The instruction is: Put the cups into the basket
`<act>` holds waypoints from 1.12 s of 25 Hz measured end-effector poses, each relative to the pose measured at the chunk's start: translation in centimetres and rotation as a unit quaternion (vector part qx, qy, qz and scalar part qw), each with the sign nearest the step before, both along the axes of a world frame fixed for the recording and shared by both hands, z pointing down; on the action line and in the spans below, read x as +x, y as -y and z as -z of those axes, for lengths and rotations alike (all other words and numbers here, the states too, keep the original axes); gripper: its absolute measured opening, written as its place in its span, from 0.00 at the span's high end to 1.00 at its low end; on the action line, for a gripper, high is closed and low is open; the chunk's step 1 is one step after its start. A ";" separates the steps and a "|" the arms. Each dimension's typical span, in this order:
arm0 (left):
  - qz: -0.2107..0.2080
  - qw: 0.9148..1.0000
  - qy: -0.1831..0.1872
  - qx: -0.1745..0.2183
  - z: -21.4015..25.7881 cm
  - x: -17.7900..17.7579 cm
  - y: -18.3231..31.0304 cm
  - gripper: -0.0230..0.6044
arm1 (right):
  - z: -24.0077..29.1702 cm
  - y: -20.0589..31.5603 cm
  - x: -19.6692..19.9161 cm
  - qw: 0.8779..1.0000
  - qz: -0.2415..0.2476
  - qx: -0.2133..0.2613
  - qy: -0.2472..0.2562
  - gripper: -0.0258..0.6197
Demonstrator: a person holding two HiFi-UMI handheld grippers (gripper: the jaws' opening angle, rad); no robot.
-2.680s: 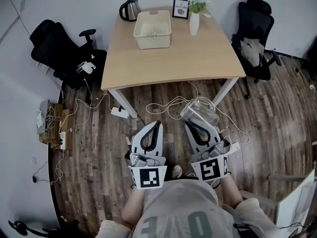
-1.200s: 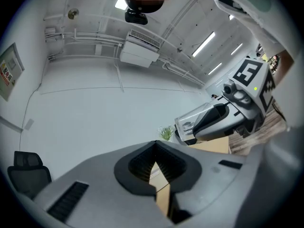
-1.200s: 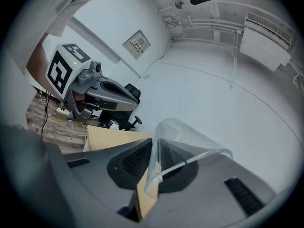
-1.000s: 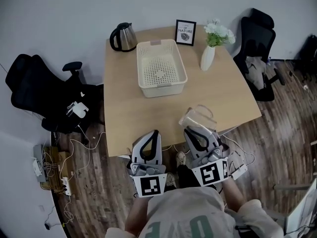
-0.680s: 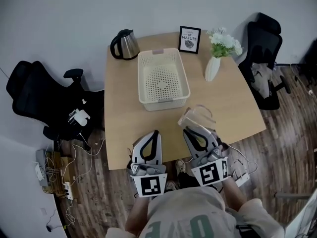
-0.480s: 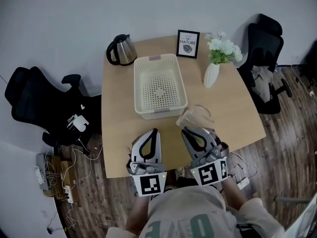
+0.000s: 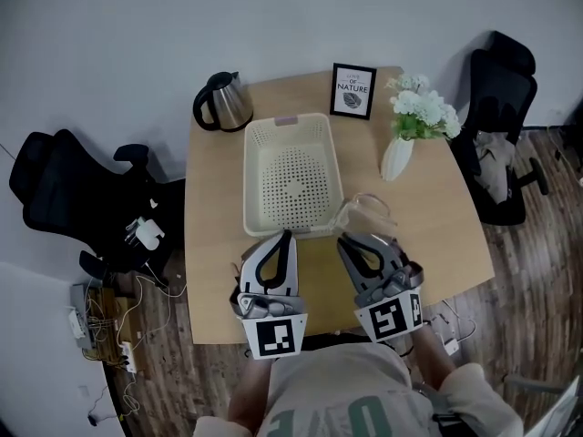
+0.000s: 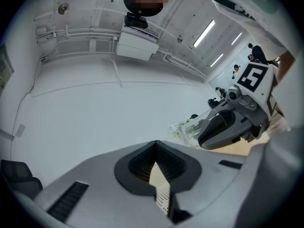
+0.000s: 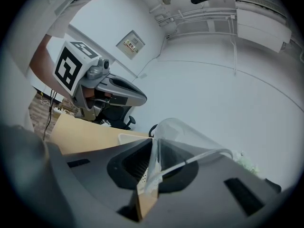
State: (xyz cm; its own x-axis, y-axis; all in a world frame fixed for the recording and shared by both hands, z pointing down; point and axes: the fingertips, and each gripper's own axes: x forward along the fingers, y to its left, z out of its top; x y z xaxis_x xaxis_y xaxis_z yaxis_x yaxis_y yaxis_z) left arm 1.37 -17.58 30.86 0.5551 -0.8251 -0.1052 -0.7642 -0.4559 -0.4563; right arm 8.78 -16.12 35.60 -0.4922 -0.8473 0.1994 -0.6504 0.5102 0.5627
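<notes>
- Cream perforated basket (image 7: 292, 176), its holed floor bare, lies on the table (image 7: 219, 271) just ahead of both sets of fingertips.
- Clear cup (image 7: 362, 215) is pinched by its wall in the right gripper (image 7: 357, 240), jutting beyond the tips beside the basket's near corner.
- Left gripper (image 7: 279, 240) points about level, jaws closed tip to tip.

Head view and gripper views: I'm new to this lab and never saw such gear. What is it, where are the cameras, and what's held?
No machine: a person holds a two-jaw tool in each hand, the left gripper and the right gripper. The head view looks down from the person's head; each gripper view looks along its own jaws. On the table stand an empty cream basket, a kettle, a framed picture and a vase of white flowers. The right jaws pinch the wall of a clear plastic cup; the left jaws are shut on nothing.
</notes>
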 end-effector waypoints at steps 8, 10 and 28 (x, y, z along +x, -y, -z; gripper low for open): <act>-0.002 1.000 -0.001 -0.022 -1.3 -0.5 3.9 0.95 | 0.4 4.6 -0.1 1.000 -0.006 0.001 -0.013 0.93; -0.006 1.000 -0.002 -0.025 -1.6 -0.4 4.7 0.95 | 0.4 6.0 0.2 1.000 -0.005 0.002 -0.025 0.93; 0.014 0.999 -0.009 -0.041 -2.5 -4.3 10.2 0.95 | -5.8 15.6 -4.1 0.944 0.143 -0.069 -0.291 0.93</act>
State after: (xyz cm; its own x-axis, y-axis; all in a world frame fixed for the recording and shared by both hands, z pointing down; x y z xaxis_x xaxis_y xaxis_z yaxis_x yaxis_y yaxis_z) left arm -2.89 -27.77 33.40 0.5310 -0.8460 -0.0474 -0.7847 -0.4699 -0.4043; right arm 4.66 -31.69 41.44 -0.4706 -0.6426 0.6046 -0.0767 0.7124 0.6975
